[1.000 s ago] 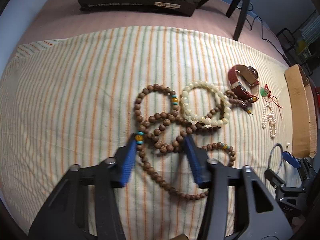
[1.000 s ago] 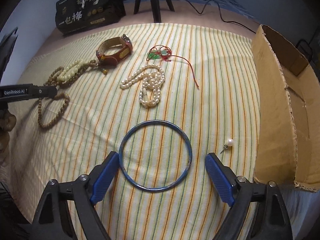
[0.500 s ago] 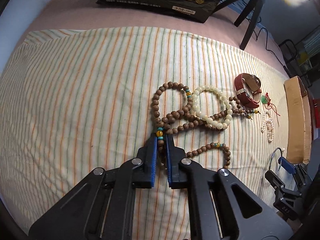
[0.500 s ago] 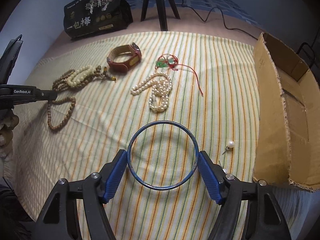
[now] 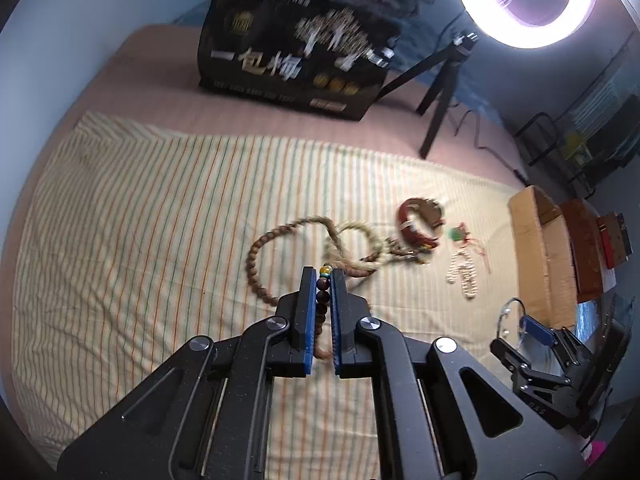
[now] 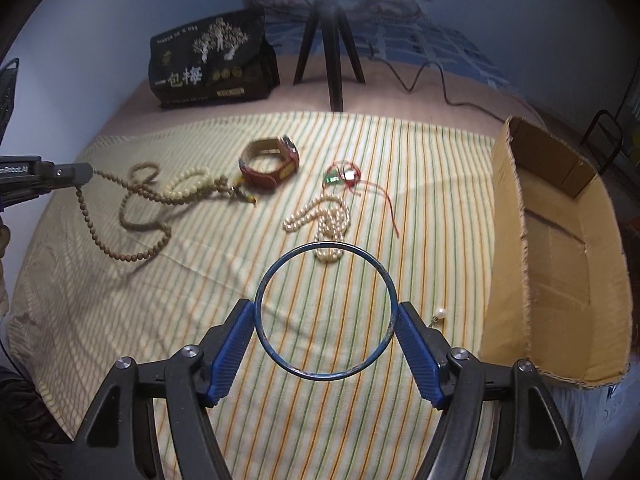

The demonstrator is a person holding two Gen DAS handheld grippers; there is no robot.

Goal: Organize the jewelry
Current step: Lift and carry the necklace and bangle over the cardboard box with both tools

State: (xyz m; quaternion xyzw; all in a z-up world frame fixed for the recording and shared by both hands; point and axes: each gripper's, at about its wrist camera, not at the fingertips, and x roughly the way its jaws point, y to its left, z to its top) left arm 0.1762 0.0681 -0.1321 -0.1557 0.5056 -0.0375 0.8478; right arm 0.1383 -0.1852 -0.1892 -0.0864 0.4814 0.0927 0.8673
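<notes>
Since the earlier frame the left gripper [image 5: 324,276] has clamped onto the wooden bead strand [image 5: 256,264] and lifted; its tail drags frame centre, snagged with the cream bead bracelet [image 6: 188,188]. The right gripper [image 6: 326,320] closed across the blue bangle [image 6: 326,311], lower centre. Lift slowly, shake the strands free, then carry both to the cardboard box [image 6: 560,248] at right.

Watch [image 6: 270,164] lies between bead strand [image 6: 132,216] and cardboard box [image 6: 556,248].

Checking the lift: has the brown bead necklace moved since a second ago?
Yes. The brown bead necklace, clamped in the left gripper, now hangs above the striped cloth.
</notes>
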